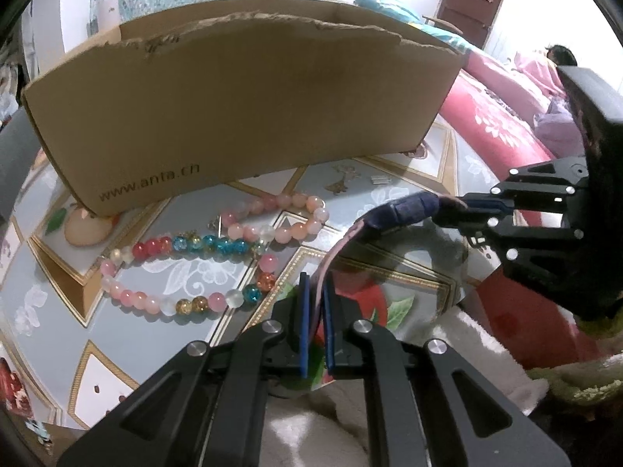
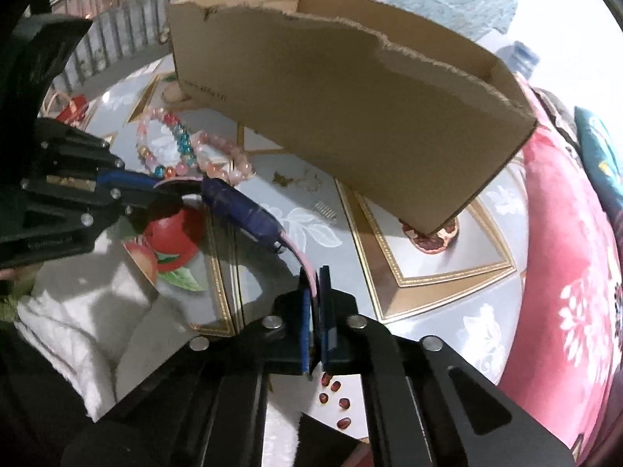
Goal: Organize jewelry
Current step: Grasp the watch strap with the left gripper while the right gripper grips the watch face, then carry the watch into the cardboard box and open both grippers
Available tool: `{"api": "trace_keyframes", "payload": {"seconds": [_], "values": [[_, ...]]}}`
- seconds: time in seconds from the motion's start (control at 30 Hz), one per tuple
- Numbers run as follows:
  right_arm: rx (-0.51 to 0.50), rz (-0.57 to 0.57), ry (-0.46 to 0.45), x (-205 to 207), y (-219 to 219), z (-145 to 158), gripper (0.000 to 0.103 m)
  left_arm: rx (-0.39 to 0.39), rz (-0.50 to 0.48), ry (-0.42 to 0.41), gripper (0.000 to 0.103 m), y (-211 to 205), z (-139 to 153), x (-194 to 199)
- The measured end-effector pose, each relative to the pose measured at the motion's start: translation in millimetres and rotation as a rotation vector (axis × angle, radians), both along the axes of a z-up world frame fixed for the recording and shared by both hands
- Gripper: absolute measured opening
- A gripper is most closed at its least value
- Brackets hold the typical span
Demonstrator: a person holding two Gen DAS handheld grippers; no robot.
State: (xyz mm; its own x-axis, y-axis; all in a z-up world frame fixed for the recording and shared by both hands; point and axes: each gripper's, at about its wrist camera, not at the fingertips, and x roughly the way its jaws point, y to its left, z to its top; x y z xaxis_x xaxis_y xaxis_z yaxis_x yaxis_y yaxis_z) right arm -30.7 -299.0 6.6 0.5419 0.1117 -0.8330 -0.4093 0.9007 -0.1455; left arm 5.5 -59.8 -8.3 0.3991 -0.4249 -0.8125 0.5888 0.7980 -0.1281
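Note:
A pink band with a dark blue wrapped middle (image 1: 401, 210) is held between both grippers above the table. My left gripper (image 1: 316, 288) is shut on one pink end. My right gripper (image 2: 314, 278) is shut on the other end; it also shows in the left wrist view (image 1: 463, 214). The band's blue part also shows in the right wrist view (image 2: 241, 210). Two bead bracelets lie on the table: a pink one (image 1: 280, 214) and a multicoloured one (image 1: 187, 272). An open cardboard box (image 1: 233, 109) stands behind them.
The table has a patterned fruit-print cloth (image 1: 389, 190). A small butterfly charm (image 2: 282, 179) and a small comb-like clip (image 2: 326, 210) lie on it. A red quilt (image 2: 564, 272) lies to the right. A white towel (image 2: 78, 311) lies at the near edge.

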Motion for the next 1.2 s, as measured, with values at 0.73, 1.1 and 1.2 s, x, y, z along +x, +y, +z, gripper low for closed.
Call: {"api": "trace_keyframes", "payload": {"seconds": [0.73,1.1,1.2], "values": [[0.26,0.019,0.122,160.6,9.0,121.4,0.001,-0.02,0.094,-0.172,0.003,10.9,136.3,122.9],[0.173,-0.123,0.432,279.6,3.6,49.6,0.009,0.182,0.114,0.103,0.007,-32.0,68.8,255.9],[0.141,-0.164,0.415,292.5,0.5,47.4,0.018,0.218,0.138,0.1,0.028,-39.0,64.2,271.4]]}}
